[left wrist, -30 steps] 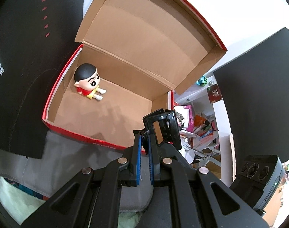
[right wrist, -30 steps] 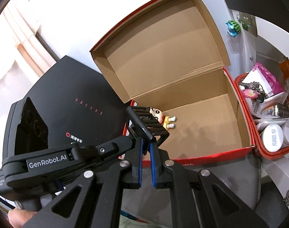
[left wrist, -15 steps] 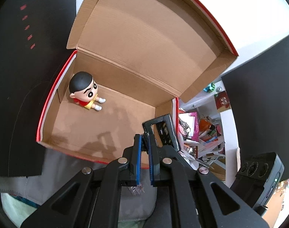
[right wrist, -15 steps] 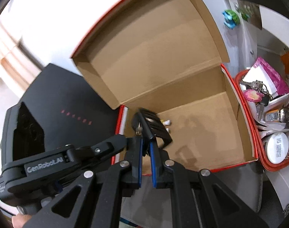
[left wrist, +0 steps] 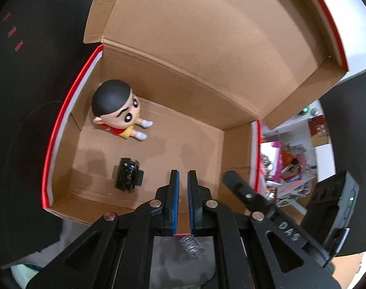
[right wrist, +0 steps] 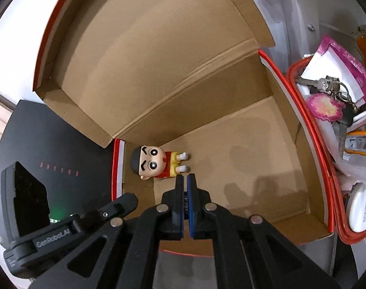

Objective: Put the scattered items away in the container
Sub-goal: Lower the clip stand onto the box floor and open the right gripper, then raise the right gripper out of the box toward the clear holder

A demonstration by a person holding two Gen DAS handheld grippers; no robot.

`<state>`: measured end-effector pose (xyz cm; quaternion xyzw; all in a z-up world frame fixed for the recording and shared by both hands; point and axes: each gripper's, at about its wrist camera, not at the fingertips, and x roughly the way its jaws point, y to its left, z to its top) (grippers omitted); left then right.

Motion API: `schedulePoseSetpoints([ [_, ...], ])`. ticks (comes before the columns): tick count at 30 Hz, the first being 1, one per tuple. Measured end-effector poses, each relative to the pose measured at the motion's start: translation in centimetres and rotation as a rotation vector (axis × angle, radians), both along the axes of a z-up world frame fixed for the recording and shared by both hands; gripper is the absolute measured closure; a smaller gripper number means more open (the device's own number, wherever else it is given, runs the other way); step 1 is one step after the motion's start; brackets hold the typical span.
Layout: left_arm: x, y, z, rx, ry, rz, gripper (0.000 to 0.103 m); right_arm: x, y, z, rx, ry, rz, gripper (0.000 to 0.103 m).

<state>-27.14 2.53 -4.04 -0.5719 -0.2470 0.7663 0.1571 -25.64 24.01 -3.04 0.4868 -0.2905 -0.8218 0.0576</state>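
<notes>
Left of the nearly closed, empty left gripper (left wrist: 182,175), a glossy black clip (left wrist: 128,177) lies on the corrugated cardboard box (left wrist: 187,144) (long axis toward the figurine (left wrist: 119,113)); right gripper (right wrist: 185,180) closed, empty.

Inside the open cardboard box (left wrist: 207,55), a cartoon boy figurine (left wrist: 119,113) sits near a black clip (left wrist: 128,177); the left hand-held gripper (left wrist: 182,175) hovers closed, empty.

Black clip (left wrist: 128,177) flat on box (left wrist: 62,130) floor
</notes>
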Motion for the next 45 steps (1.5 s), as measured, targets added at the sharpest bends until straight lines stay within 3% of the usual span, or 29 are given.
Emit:
schedulePoseSetpoints([
  [8, -0.3, 0.0, -0.6, -0.103, -0.013, -0.002, 0.098, 0.1, -0.8, -0.4, -0.005, -0.034, 0.035, 0.100],
  [17, 0.4, -0.2, -2.1, -0.106, -0.096, -0.008, 0.097, 1.3, -1.1, -0.6, 0.011, -0.084, 0.053, 0.098],
  [23, 1.5, -0.3, -1.4, -0.103, -0.088, -0.002, 0.095, 2.5, -1.0, 0.1, 0.006, -0.069, 0.062, 0.071],
  [25, 2.0, -0.4, -1.1, -0.107, -0.086, 0.001, 0.083, 3.0, -1.3, 0.6, 0.007, -0.061, 0.081, 0.065],
  [27, 2.5, -0.5, -0.9, -0.111, -0.083, 0.000, 0.043, 3.3, -1.5, 0.9, 0.014, -0.067, 0.096, 0.059],
  [38, 5.8, -0.6, 0.9, -0.143, -0.050, -0.020, 0.043, 6.6, -1.8, 2.5, 0.088, -0.098, 0.131, 0.053],
  [45, 7.8, -0.2, 2.7, -0.145, 0.012, -0.039, 0.043, 8.9, -1.6, 3.7, 0.118, -0.064, 0.131, 0.053],
])
